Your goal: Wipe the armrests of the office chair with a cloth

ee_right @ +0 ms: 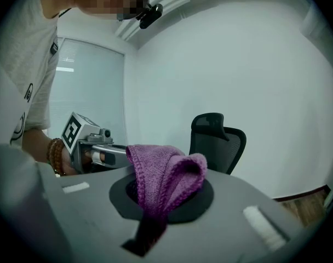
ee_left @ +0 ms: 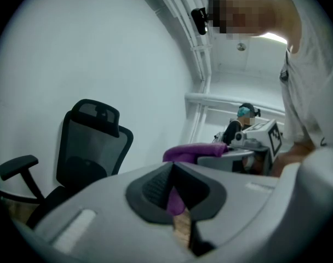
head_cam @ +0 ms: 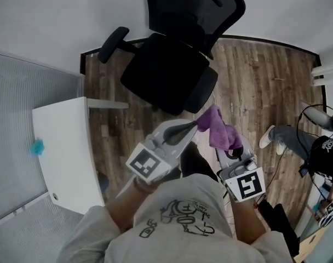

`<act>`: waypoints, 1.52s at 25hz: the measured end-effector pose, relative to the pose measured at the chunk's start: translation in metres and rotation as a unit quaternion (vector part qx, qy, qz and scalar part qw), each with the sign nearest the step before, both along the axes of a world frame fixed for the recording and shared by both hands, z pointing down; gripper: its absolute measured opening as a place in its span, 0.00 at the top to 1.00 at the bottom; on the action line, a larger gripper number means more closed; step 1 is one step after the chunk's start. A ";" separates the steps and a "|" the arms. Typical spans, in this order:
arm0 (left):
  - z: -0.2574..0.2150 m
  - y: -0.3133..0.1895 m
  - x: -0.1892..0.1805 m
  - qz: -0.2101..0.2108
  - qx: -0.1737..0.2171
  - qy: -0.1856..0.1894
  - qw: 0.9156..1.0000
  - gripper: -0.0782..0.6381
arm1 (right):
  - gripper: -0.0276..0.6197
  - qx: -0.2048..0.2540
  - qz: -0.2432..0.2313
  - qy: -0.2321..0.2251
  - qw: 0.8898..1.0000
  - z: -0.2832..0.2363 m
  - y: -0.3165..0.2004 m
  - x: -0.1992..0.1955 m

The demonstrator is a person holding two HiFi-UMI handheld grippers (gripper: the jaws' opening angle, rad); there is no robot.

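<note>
The black office chair (head_cam: 166, 73) stands ahead of me on the wood floor, one armrest (head_cam: 113, 43) jutting out to its left; the other armrest is hidden. A purple cloth (head_cam: 218, 127) hangs between my two grippers in front of the seat. My right gripper (head_cam: 232, 147) is shut on the cloth (ee_right: 164, 174), which folds up out of its jaws. My left gripper (head_cam: 198, 125) reaches the cloth's upper edge and is shut, with a strip of the purple cloth (ee_left: 176, 199) pinched between its pads. Both grippers are short of the chair (ee_left: 92, 141), whose armrest (ee_left: 17, 167) shows at the left.
A white desk (head_cam: 65, 152) stands at my left beside a grey ribbed wall panel (head_cam: 24, 97) with a small teal object (head_cam: 37, 146) on it. A seated person's leg and shoe (head_cam: 276, 136) are at the right, with cables nearby.
</note>
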State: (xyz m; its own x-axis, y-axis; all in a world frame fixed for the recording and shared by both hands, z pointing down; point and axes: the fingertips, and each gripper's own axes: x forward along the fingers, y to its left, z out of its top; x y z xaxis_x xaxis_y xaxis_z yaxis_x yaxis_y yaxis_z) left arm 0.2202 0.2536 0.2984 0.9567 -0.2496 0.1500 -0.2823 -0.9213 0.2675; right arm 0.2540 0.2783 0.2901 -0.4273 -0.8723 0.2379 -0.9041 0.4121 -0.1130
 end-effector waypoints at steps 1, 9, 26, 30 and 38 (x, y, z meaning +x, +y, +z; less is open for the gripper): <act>0.005 -0.003 0.003 -0.001 -0.002 -0.001 1.000 0.89 | 0.92 -0.002 0.000 0.001 1.000 0.005 -0.004 0.004; 0.044 -0.038 0.029 -0.013 -0.009 -0.006 1.000 0.89 | 0.92 -0.008 -0.003 0.022 1.000 0.048 -0.048 0.036; 0.147 -0.105 0.061 -0.037 -0.022 -0.042 0.998 0.89 | 0.92 -0.043 -0.039 0.118 0.991 0.169 -0.133 0.070; 0.172 -0.113 0.065 -0.029 -0.014 -0.061 0.998 0.89 | 0.92 -0.047 -0.046 0.132 0.989 0.190 -0.145 0.073; 0.211 -0.145 0.071 -0.030 -0.026 -0.081 0.996 0.89 | 0.92 -0.062 -0.057 0.162 0.983 0.234 -0.189 0.085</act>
